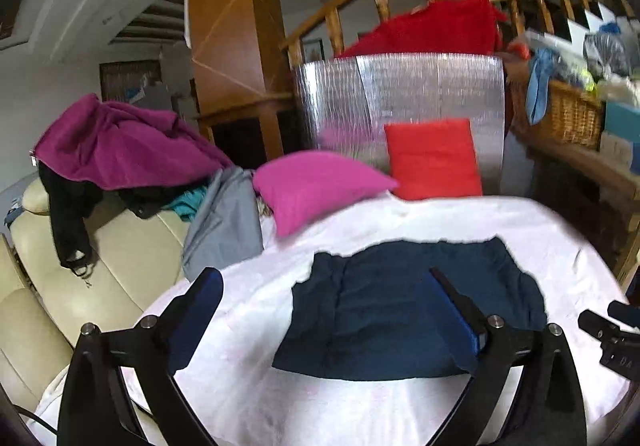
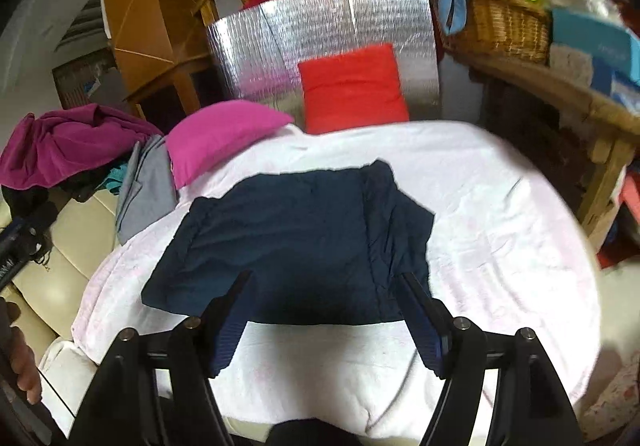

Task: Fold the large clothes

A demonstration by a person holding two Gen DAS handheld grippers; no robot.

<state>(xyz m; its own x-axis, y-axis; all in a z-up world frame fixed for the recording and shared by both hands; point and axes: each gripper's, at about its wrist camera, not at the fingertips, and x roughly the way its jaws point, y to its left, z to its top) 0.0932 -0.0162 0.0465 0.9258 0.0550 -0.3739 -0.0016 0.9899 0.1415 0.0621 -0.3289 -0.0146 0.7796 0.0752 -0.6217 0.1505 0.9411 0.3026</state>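
The folded navy garment lies flat on the white sheet, below 2 cushions, pink and red. Above it, the left gripper and right gripper hold their jaws spread, pinching nothing.

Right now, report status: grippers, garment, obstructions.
Left gripper open, empty. Right gripper open, empty. Navy garment lies folded on the white cover, untouched. Pink cushion beside it, clear of the garment.
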